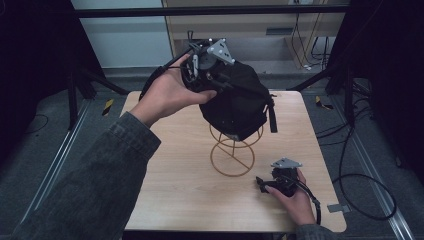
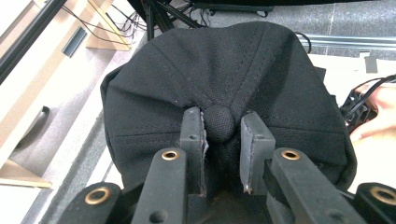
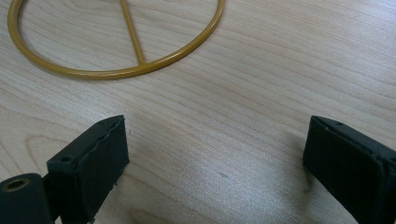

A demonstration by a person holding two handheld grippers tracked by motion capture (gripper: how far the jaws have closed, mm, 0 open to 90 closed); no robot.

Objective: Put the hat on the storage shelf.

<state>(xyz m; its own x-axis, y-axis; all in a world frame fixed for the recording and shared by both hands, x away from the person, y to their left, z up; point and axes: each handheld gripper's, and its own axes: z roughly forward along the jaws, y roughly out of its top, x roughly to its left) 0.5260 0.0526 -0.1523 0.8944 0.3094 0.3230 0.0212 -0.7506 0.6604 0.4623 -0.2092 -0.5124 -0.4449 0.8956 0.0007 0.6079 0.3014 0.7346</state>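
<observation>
A black cap (image 1: 240, 105) sits over the top of a gold wire stand (image 1: 232, 155) at the middle of the wooden table (image 1: 175, 190). My left gripper (image 1: 219, 76) comes at the cap from the upper left. In the left gripper view its jaws pinch the crown fabric (image 2: 224, 60) on both sides of the top button (image 2: 219, 122), so the left gripper (image 2: 220, 126) is shut on the cap. My right gripper (image 1: 262, 184) lies low on the table at the front right, held by a hand. Its jaws stand wide apart over bare wood, right gripper (image 3: 215, 144), with the stand's base ring (image 3: 116, 72) just ahead.
The cap's strap (image 1: 272, 115) hangs down on the right side. Cables (image 1: 360, 195) trail over the floor to the right of the table. Dark frame legs (image 1: 75, 95) stand at both far corners. A shelf unit (image 1: 250, 25) lies beyond.
</observation>
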